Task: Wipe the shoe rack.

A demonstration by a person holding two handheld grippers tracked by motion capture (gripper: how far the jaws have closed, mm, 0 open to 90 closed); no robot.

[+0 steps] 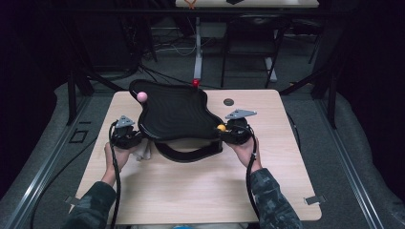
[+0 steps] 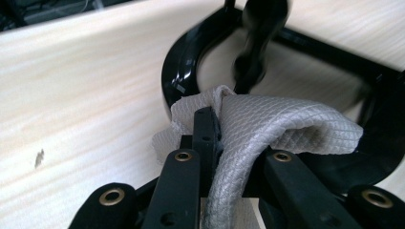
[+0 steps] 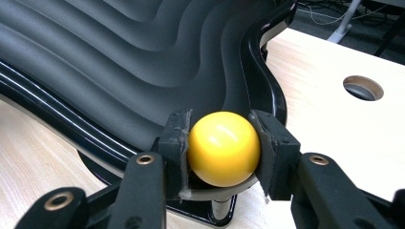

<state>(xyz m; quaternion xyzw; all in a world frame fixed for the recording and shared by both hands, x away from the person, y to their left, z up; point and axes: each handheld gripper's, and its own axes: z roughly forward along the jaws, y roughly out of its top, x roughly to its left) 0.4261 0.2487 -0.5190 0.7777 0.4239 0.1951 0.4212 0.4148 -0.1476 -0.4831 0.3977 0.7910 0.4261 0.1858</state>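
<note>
A black tray (image 1: 174, 112) with a wavy, ridged surface is seen above a wooden table (image 1: 200, 191), over a curved black stand (image 1: 188, 151) that lies on the tabletop. Round knobs are set at the tray's corners: a pink knob (image 1: 142, 96) at the far left, a red knob (image 1: 195, 83) at the far edge, and a yellow knob (image 3: 223, 148) at the near right corner.

The yellow knob is gripped by the right gripper (image 3: 223, 150); its jaws are closed partway, with a pad pressed against each side of the ball. In the high view this gripper (image 1: 224, 129) is placed at the tray's right edge.

A white textured cloth (image 2: 267, 126) is pinched by the left gripper (image 2: 212, 138), whose jaws are closed almost fully on a fold of it. In the high view the left gripper (image 1: 136, 136) is located at the tray's near left edge, with the cloth (image 1: 142, 151) hanging just below it, beside the stand.

A round hole (image 1: 229, 101) is visible in the table, to the right of the tray.
</note>
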